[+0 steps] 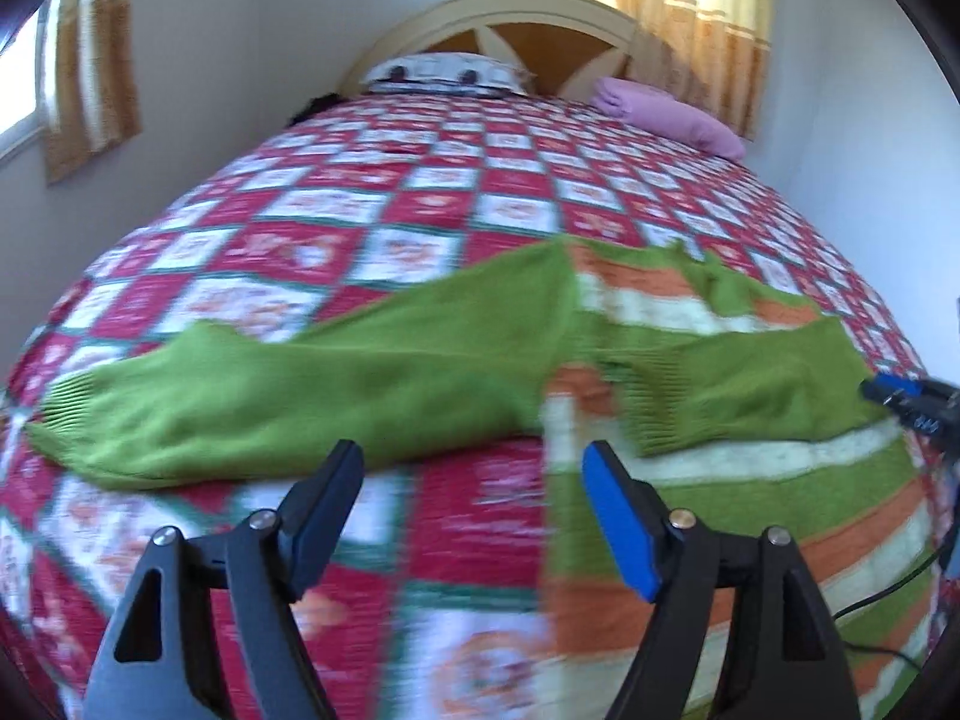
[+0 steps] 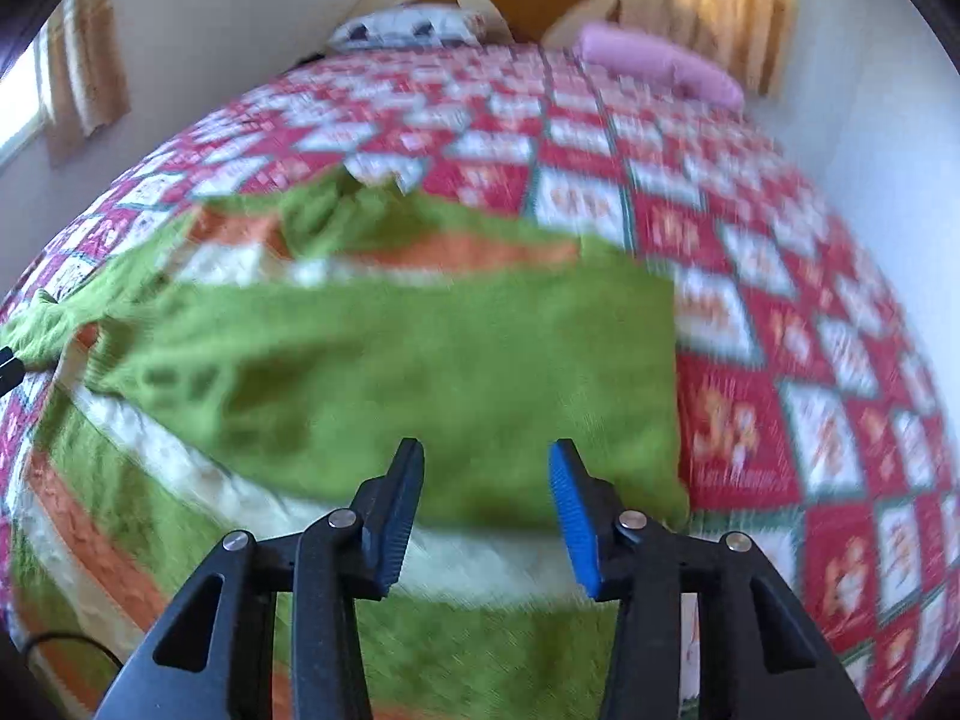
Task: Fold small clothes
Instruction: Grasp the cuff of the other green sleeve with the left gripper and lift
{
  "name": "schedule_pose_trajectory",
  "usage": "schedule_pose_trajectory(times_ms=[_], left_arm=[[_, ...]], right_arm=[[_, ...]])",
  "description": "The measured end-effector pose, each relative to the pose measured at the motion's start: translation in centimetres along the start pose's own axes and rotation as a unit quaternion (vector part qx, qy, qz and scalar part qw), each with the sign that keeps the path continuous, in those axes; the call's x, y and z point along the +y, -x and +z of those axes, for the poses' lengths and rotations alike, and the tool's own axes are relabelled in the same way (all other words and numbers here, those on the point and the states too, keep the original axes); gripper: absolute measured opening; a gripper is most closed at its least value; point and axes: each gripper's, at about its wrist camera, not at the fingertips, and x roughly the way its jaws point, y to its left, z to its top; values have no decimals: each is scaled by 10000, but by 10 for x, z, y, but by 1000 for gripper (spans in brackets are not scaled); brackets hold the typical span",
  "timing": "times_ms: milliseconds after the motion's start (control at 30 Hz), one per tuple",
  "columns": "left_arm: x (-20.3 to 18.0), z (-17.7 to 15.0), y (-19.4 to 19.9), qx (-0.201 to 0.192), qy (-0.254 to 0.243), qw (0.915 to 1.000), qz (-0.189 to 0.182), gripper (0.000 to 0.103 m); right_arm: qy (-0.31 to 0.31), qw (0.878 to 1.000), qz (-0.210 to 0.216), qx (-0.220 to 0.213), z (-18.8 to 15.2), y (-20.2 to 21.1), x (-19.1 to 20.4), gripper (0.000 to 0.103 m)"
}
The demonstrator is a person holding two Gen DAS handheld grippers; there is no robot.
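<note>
Both tools wide, holding nothing — left tool (image 1: 474,516), right tool (image 2: 486,510). We judge the sweater (image 1: 288,384) soft, light, floppy — pinch the ribbed cuffs.

No text, label, brand, number or sign can be read in either view. The bedspread (image 1: 420,204), which fills the middle of both frames, carries only a printed pattern of red and white squares with flower shapes, and no letters. The pillow (image 1: 441,75) at the upper centre shows dark spots, too blurred to tell whether they are writing.
</note>
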Motion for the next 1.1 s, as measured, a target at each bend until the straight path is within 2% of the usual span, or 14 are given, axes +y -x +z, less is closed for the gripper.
schedule_pose_trajectory(times_ms=[67,200,300,333,400,467,633,833,933,1000,1033,1067,1100], left_arm=[[21,-2,4,-48,120,9995,286,95],[75,-15,11,-29,558,9953,796,96],[115,-24,12,49,861,9886,1232,96],[128,-28,14,76,975,9866,1303,96],[157,-34,17,105,1252,9808,1492,96],[187,-38,20,112,1589,9720,1730,96],[217,-38,21,-59,2121,9624,1698,94],[232,-29,-4,37,2595,9527,1581,77],[244,-26,-18,176,2726,9473,1674,77],[247,-23,-24,132,2703,9442,1876,75],[247,-21,-26,140,2681,9436,1937,69],[247,-18,-26,127,2634,9426,2050,43],[248,-16,-25,85,2606,9446,1995,20]], right_arm=[[124,9995,239,-154,13,4,21,45],[501,9962,700,-140,28,-14,79,45],[732,9919,1005,258,20,-40,119,45],[816,9912,995,309,14,-46,130,46],[978,9920,799,-26,7,-41,143,46],[1027,9921,712,-108,4,-38,148,45],[975,9923,736,-223,-1,-37,144,45],[1115,9919,521,-305,0,-37,151,45],[1147,9917,473,-328,0,-37,152,45],[1156,9917,460,-336,-1,-37,152,45],[1150,9917,467,-335,-1,-37,152,45],[1149,9917,469,-335,-1,-37,152,45],[1129,9918,495,-332,-1,-37,151,45]])
